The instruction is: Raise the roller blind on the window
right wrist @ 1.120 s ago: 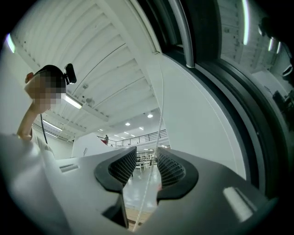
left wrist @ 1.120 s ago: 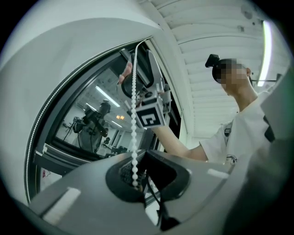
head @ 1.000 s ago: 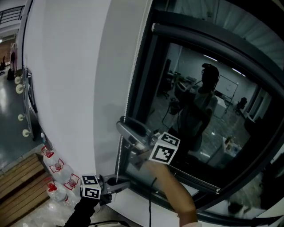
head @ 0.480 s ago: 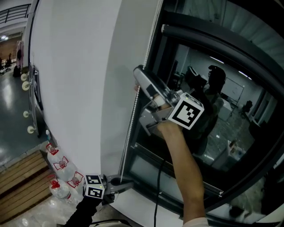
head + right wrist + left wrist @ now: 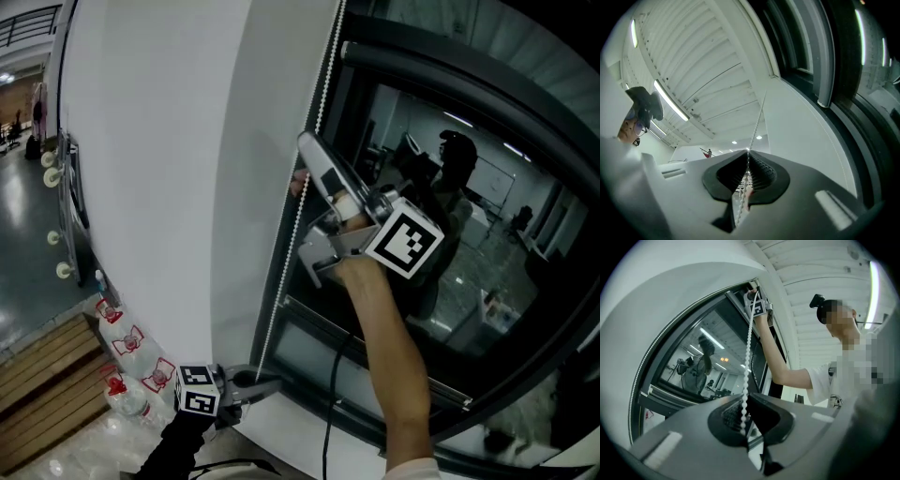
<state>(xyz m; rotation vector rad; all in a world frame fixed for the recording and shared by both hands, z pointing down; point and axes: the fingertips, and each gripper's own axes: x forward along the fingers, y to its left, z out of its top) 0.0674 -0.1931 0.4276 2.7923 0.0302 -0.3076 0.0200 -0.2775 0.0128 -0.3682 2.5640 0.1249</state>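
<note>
A white bead chain (image 5: pixel 309 159) hangs down the left edge of the dark window (image 5: pixel 487 216), beside a white wall. High on the chain, my right gripper (image 5: pixel 305 150) points up; its jaws are closing, and the chain (image 5: pixel 758 122) runs between the tips (image 5: pixel 747 154). Far below, near the sill, my left gripper (image 5: pixel 272 382) is shut on the same chain (image 5: pixel 749 343), which rises from its jaws (image 5: pixel 744 401) to the right gripper (image 5: pixel 754 294). A dark rail (image 5: pixel 441 80) crosses the top of the window.
Plastic water bottles (image 5: pixel 131 361) stand by a wooden pallet (image 5: pixel 42 389) at the lower left. A wheeled rack (image 5: pixel 64 187) leans on the wall farther left. The glass reflects a person and a lit room.
My right gripper has climbed from low by the window frame to high up the bead chain. The left gripper has stayed at the chain's lower end.
</note>
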